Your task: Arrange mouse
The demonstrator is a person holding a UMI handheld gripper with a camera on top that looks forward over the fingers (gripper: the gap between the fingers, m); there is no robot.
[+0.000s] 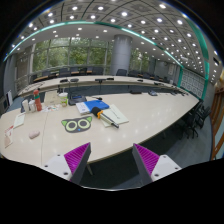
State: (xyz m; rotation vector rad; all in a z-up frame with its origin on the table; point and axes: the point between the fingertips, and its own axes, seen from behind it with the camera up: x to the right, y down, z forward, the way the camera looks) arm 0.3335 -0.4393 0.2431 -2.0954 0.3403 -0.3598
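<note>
While the gripper is hovering with its fingers spread apart and holding nothing, the mouse — a small pale shape, as far as I can judge — is lying well ahead and left on the table.

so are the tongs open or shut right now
Open. The tongs show a wide empty gap between the two purple pads, holding nothing, above the near edge of the table.

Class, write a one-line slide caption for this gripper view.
Open gripper held above a long office table, nothing between its fingers.
</note>
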